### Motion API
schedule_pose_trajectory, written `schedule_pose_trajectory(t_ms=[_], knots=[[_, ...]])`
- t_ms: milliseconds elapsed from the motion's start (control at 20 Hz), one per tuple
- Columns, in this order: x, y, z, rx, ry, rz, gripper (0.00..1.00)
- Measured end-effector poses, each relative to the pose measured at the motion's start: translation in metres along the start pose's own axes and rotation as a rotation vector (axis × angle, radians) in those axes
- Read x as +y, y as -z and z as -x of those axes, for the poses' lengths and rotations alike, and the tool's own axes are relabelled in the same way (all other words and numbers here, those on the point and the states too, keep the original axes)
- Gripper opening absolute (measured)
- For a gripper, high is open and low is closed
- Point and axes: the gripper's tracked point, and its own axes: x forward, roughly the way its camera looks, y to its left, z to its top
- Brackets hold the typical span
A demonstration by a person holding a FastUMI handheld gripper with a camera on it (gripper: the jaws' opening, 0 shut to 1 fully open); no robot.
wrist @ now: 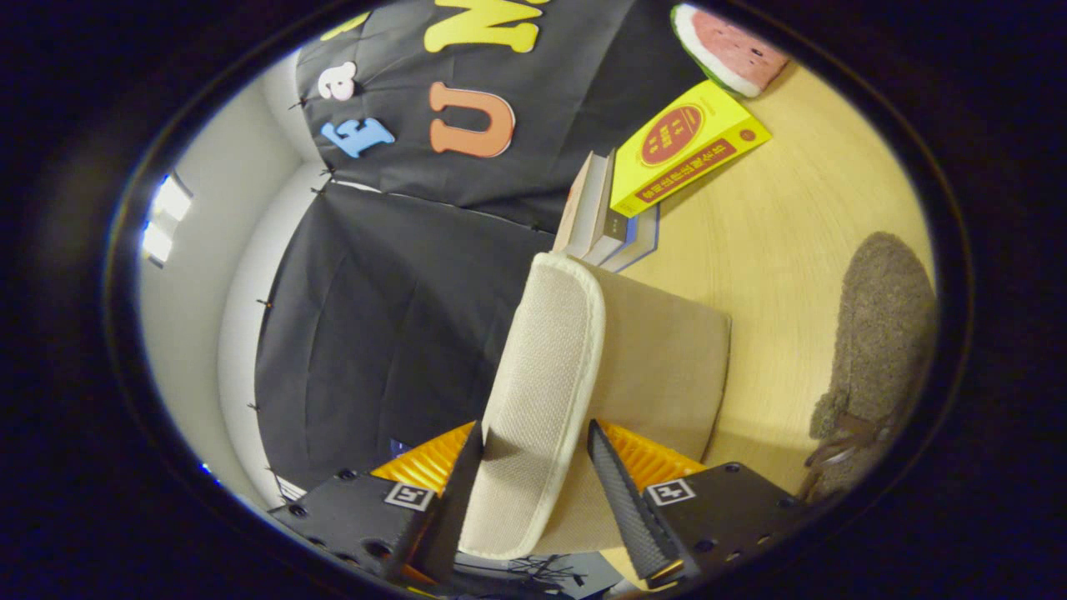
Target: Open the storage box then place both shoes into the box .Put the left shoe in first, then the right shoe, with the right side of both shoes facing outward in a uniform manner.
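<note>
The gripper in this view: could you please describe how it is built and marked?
The gripper has two narrow, tapering fingers with a fine ridged texture. Each is mounted on a dark, blocky carriage with screw holes, and each carriage carries a small square black-and-white marker. Orange ribbed parts sit behind the fingers.

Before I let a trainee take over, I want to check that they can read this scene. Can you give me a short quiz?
1. True or false: the fuzzy brown shoe is already inside the storage box.
2. What lies between the tongs? A) a yellow book B) the edge of the box's lid C) a watermelon slice
3. Fill in: the yellow book rests against other ____.

Key
1. False: the shoe lies on the table beside the box.
2. B: the tongs straddle the lid; whether they press on it is unclear.
3. books, under the yellow book.
</note>
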Motion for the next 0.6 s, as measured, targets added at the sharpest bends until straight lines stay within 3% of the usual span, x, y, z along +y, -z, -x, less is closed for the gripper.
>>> schedule_pose_trajectory(t_ms=[150,250,300,350,400,500,600], knots=[[0.007,0.0,0.005,0.013,0.005,0.031,0.62],[0.005,-0.004,0.003,0.007,0.031,0.029,0.6],[0.006,-0.005,0.01,0.012,0.042,0.022,0.51],[0.007,-0.011,0.016,-0.012,0.046,-0.001,0.5],[0.009,-0.011,0.016,-0.011,0.052,-0.007,0.26],[0.016,-0.011,0.026,-0.011,0.046,-0.006,0.22],[0.033,-0.018,0.028,-0.035,0.036,0.015,0.0]])
